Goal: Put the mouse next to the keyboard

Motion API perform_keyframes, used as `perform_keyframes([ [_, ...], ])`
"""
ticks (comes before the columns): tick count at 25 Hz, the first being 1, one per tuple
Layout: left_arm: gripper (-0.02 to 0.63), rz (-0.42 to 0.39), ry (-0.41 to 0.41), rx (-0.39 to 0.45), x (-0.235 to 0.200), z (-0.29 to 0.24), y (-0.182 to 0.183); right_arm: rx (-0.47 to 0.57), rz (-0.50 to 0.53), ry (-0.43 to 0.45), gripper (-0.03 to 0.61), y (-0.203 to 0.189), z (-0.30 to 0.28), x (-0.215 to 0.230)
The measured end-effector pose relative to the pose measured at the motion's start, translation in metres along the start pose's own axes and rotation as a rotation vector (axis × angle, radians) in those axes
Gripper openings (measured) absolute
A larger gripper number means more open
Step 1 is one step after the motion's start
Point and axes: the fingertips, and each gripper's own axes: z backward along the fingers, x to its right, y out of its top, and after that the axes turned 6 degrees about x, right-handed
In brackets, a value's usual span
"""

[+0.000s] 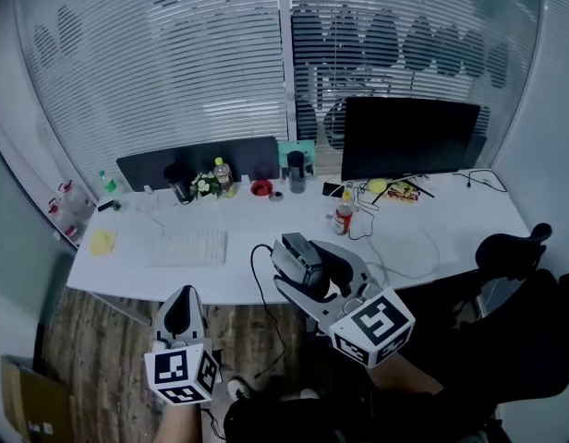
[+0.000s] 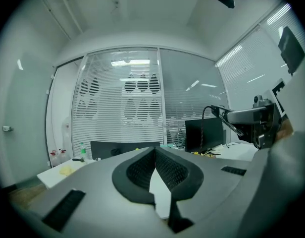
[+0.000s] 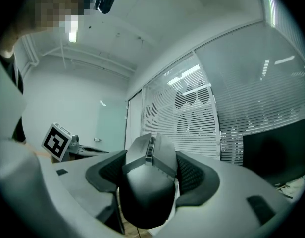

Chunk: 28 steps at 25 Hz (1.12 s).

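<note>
A white keyboard is carried on the left part of the white table. The left hand-held gripper is kept closed and empty. The black corded mouse is clamped between the wide-set jaws of the right hand-held gripper, right of the keyboard and apart from it.

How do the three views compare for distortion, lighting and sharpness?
Head view: mild barrel bend curves the blinds, light dim and even, the black monitor shows no detail. Left gripper view: strong fisheye with black corners, bright streaks on the glass wall. Right gripper view: same fisheye, the close mouse is dark and soft, a ceiling lamp glares upper left.
</note>
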Motion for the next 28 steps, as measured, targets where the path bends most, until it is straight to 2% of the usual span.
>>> perform_keyframes([
  [3,0.029,0.010,-0.050,0.001,-0.009,-0.016,-0.005,0.005,0.009,-0.017,0.301,0.000,-0.015,-0.002],
  [9,0.029,-0.030,-0.168,0.037,-0.015,-0.038,-0.012,0.025,0.040,-0.097,0.301,-0.003,-0.032,-0.002],
  [14,0.029,-0.007,-0.239,0.047,-0.063,-0.069,0.001,-0.002,0.038,-0.168,0.301,-0.002,-0.080,-0.012],
  [18,0.029,0.025,-0.293,0.041,-0.080,-0.088,-0.005,-0.007,0.054,-0.212,0.301,-0.003,-0.099,-0.015],
  [28,0.029,0.022,-0.349,0.062,-0.121,-0.118,-0.006,-0.029,0.097,-0.270,0.301,-0.004,-0.148,-0.032],
])
